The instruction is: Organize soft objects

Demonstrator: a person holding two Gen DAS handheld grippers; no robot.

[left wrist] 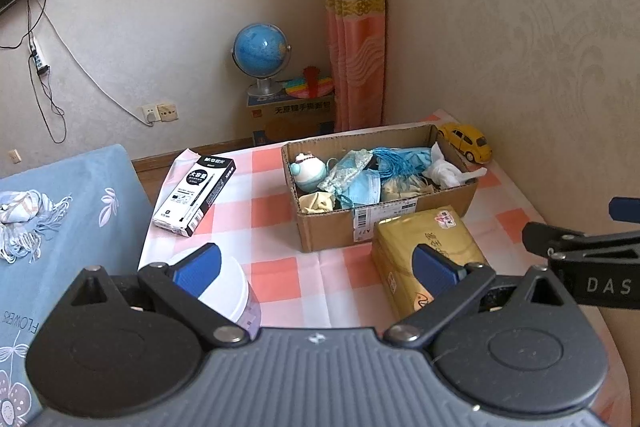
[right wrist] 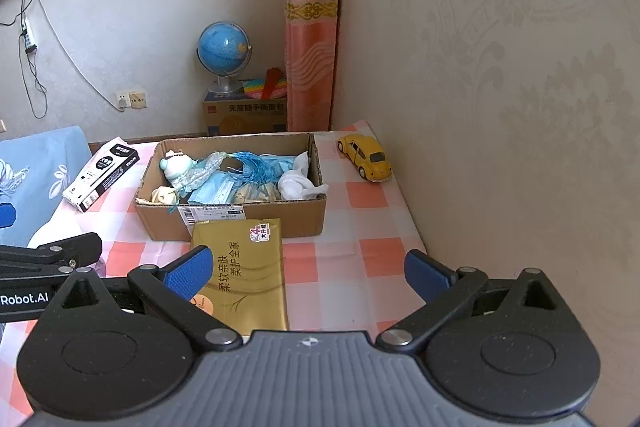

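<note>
A cardboard box (left wrist: 400,227) (right wrist: 256,223) on the checked tablecloth holds soft things: a plush toy (left wrist: 308,171) (right wrist: 176,165), blue face masks (left wrist: 360,187) (right wrist: 216,189), a blue tassel (left wrist: 400,157) (right wrist: 256,167), white cloth (left wrist: 444,169) (right wrist: 296,183). A gold tissue pack (left wrist: 424,247) (right wrist: 244,267) lies in front of the box. A fringed scarf (left wrist: 24,215) lies on the blue bedding at left. My left gripper (left wrist: 316,267) is open and empty above the table's near edge. My right gripper (right wrist: 308,273) is open and empty, its left finger over the tissue pack.
A black-and-white pen box (left wrist: 196,193) (right wrist: 100,179) lies left of the cardboard box. A yellow toy car (left wrist: 466,141) (right wrist: 366,157) sits by the headboard. A white-lidded jar (left wrist: 228,291) stands under my left finger. A globe (left wrist: 260,55) stands beyond the table.
</note>
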